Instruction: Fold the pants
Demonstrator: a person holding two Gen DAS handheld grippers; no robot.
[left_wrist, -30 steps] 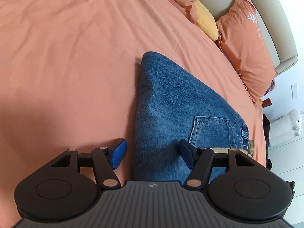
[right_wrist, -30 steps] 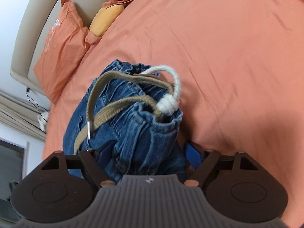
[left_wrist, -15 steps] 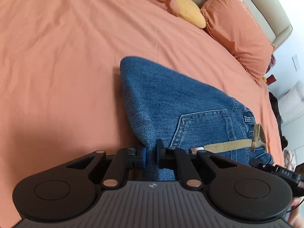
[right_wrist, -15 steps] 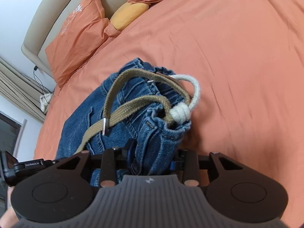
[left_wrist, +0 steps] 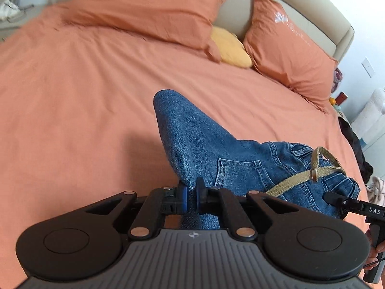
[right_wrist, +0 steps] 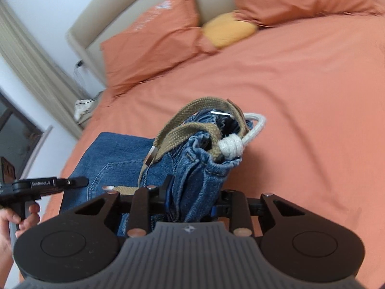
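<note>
A: From the left wrist view, what is seen of the jeans (left_wrist: 207,144)?

B: They are seen lying on the orange bedsheet (left_wrist: 72,110), raised at the near side. The left gripper (left_wrist: 191,198) is pinched together on a fold of denim by the back pocket (left_wrist: 238,175), with cloth squeezed between the blue pads (left_wrist: 183,198). A khaki webbing belt (left_wrist: 300,178) is threaded at the waistband, and the right gripper's black body is glimpsed at the right edge.

A: How is the cloth judged to handle?

B: Heavy for clothing, soft yet fairly thick; sagging between the two holds is to be expected, and slipping is thought unlikely while several layers are clamped.

A: And from the right wrist view?

B: The bunched waistband (right_wrist: 204,166) is clamped by the right gripper (right_wrist: 192,204), its jaws drawn in on a thick wad of denim. The belt's metal tip (right_wrist: 150,157) hangs loose, and a white knotted cord (right_wrist: 231,145) pokes out at the top. The rest of the jeans is spread flat on the sheet to the left, near the hand (right_wrist: 24,219) that carries the left gripper.

A: Where should hold be taken?

B: At the waistband seam and the folded edge, where the cloth is stiffest. The loose belt and cord could be snagged or left sticking out of the fold, so denim rather than strap is best gripped.
</note>
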